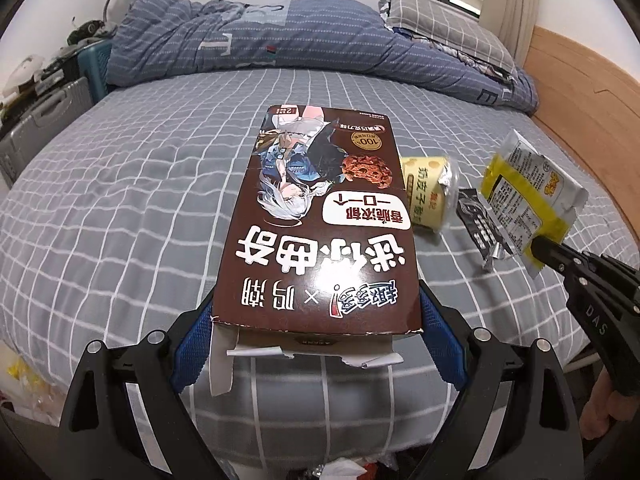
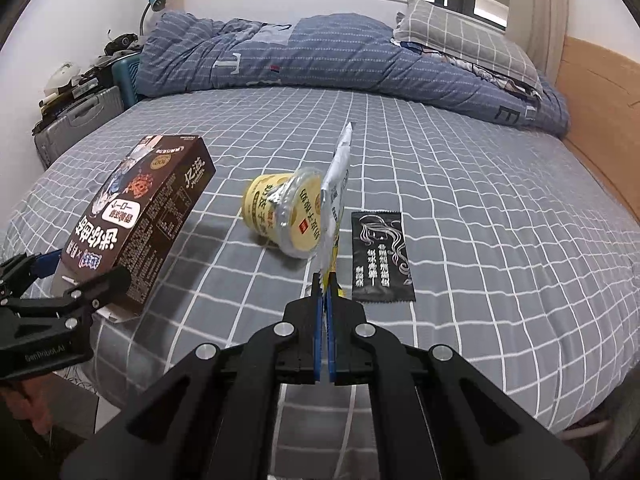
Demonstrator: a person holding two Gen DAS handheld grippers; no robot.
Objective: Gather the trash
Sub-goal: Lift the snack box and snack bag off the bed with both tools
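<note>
Left wrist view
Left gripper [image 1: 316, 320]: clamped across the near end of the brown printed cardboard biscuit box [image 1: 320, 224], frame centre.
Advice: keep the box level; its torn flap hangs loose.

Right wrist view
Right gripper [image 2: 325, 280]: jaws pinched together on the yellow-and-silver foil snack packet [image 2: 336, 192], centre.
Remaining: yellow plastic cup [image 2: 276, 208] and black foil sachet [image 2: 380, 256] lie on the grey checked bedsheet [image 2: 500, 220].

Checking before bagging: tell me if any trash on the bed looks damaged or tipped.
The yellow cup lies on its side, foil lid peeled back. The brown box, held in the left tool, has a torn-open end flap.
</note>
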